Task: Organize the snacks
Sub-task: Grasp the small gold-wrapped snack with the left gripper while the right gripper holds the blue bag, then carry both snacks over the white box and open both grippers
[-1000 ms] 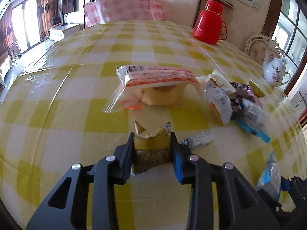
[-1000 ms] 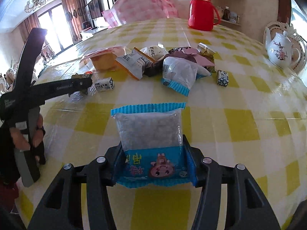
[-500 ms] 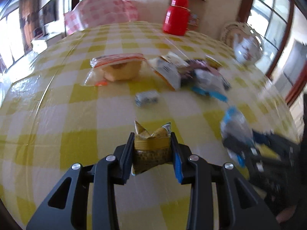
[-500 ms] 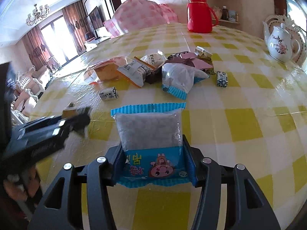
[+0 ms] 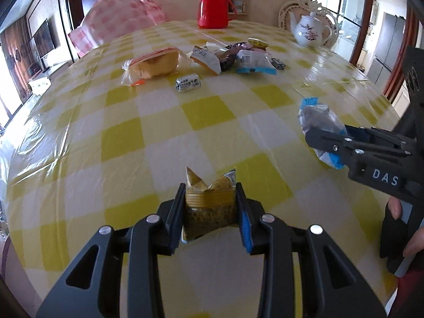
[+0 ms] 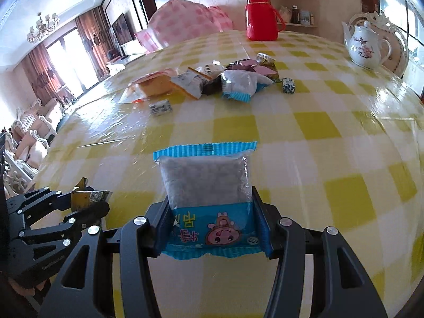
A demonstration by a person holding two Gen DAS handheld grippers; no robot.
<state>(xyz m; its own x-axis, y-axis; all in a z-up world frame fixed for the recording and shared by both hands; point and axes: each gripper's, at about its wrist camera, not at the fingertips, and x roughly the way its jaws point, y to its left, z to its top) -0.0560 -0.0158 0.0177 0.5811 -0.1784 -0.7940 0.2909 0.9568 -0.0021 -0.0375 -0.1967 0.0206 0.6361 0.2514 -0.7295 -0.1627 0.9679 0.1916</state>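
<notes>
The small yellow packet (image 5: 209, 206) sits pinched by its middle in the left gripper (image 5: 210, 212), held above the near part of the checked table (image 5: 148, 137), and the blue-edged packet (image 6: 208, 185) is clamped by its lower end in the right gripper (image 6: 212, 228), also off the cloth. Both wrappers look slick and soft, so a quick swing might let one slide out. The two grippers hang close together; they could knock. The snack pile (image 5: 233, 58) lies well apart, near the teapot (image 5: 311, 33) and red flask (image 5: 214, 8).
</notes>
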